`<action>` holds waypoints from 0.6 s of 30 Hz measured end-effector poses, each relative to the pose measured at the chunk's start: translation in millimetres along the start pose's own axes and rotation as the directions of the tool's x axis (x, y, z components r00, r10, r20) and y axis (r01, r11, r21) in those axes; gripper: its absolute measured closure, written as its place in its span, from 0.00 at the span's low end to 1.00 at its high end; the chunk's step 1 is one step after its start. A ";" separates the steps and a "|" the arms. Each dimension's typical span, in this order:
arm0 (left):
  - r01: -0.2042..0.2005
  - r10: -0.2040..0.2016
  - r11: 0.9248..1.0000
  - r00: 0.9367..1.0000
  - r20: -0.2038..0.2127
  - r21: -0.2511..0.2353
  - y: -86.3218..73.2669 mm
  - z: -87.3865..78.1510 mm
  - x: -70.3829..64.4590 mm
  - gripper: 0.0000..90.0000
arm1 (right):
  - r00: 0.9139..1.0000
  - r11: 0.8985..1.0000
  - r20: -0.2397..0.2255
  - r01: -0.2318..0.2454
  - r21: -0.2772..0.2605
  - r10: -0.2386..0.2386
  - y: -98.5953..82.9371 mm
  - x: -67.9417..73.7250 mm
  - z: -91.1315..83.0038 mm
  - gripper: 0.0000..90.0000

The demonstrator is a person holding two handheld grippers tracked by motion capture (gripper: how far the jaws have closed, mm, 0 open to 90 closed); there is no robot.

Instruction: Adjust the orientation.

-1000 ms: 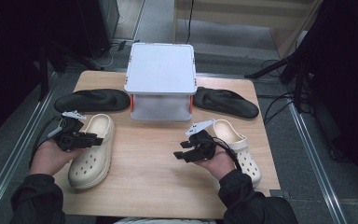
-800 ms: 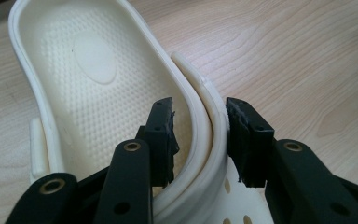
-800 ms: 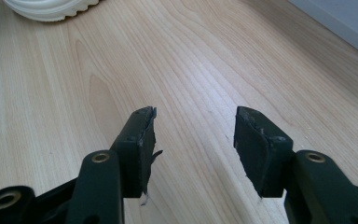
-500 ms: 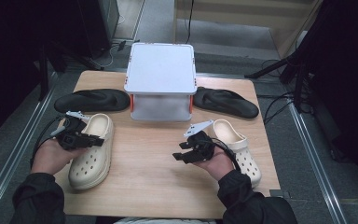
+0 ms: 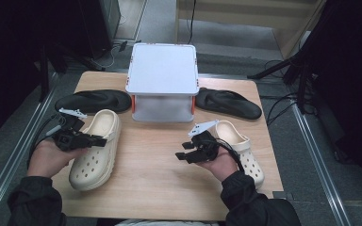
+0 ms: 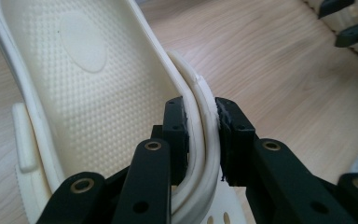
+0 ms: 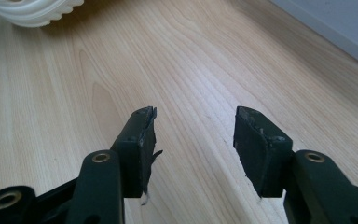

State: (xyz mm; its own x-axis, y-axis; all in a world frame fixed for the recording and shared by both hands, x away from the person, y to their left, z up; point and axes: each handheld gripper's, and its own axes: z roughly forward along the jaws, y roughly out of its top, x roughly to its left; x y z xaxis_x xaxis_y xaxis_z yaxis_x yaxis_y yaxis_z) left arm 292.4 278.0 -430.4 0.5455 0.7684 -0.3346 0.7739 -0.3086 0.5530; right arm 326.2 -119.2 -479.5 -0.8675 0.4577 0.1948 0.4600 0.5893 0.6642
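A cream clog point(image 5: 96, 149) lies at the table's left, toe toward me. My left gripper point(image 5: 90, 140) is shut on its side wall; in the left gripper view the jaws pinch the cream clog's rim and heel strap point(image 6: 201, 122) together, beside the dotted insole point(image 6: 84, 79). A second cream clog point(image 5: 241, 147) lies at the right, partly under the right hand. My right gripper point(image 5: 183, 156) stands open left of that clog. Its jaws hang apart over bare wood point(image 7: 193, 135), holding nothing.
A white storage box with orange clips point(image 5: 162, 80) stands at the table's far middle. One black flip-flop point(image 5: 93, 100) lies left of it and another point(image 5: 229, 103) right of it. Bare wood point(image 5: 155, 165) spans the space between the two clogs.
The left hand has shifted very slightly toward me with its gripper at the clog's rim. The right gripper has stayed in place, still open.
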 end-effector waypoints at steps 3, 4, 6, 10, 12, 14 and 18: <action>-0.035 0.035 0.999 0.999 0.012 -0.004 6.0 1.5 -13.4 0.84 | 1.000 1.000 -0.006 0.004 -0.025 -0.004 0.7 -0.6 -2.2 0.55; -0.035 0.035 0.999 0.999 0.012 -0.004 6.0 1.5 -13.4 0.84 | 1.000 1.000 -0.006 0.004 -0.025 -0.004 0.7 -0.6 -2.2 0.55; -0.068 0.068 0.998 0.997 0.047 0.004 13.4 7.3 -26.7 0.84 | 1.000 0.998 -0.007 -0.004 -0.058 0.004 1.7 0.5 -5.6 0.55; -0.094 0.093 0.995 0.993 0.074 0.015 19.1 14.7 -34.8 0.84 | 1.000 0.998 0.005 -0.003 -0.061 0.003 0.2 2.6 -9.8 0.55; -0.120 0.117 0.992 0.989 0.088 0.027 23.5 21.8 -41.4 0.84 | 1.000 0.998 0.017 -0.009 -0.067 0.010 -3.6 2.5 -12.8 0.55; -0.152 0.146 0.987 0.984 0.104 0.044 27.9 29.1 -48.2 0.84 | 1.000 0.997 0.024 -0.013 -0.072 0.014 -6.1 1.7 -14.9 0.55; -0.195 0.182 0.979 0.970 0.159 0.064 36.9 49.2 -65.0 0.84 | 0.999 0.996 0.040 -0.027 -0.081 0.030 -11.0 1.3 -19.4 0.55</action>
State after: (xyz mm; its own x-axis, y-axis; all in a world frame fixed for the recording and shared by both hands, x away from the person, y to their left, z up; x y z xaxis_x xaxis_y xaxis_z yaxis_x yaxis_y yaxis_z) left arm 301.4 189.1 -425.8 0.7217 0.5999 -0.3455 0.6721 -0.4876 0.5573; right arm 316.3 -138.0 -472.6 -0.8449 0.5016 0.1859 0.4666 0.5211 0.7146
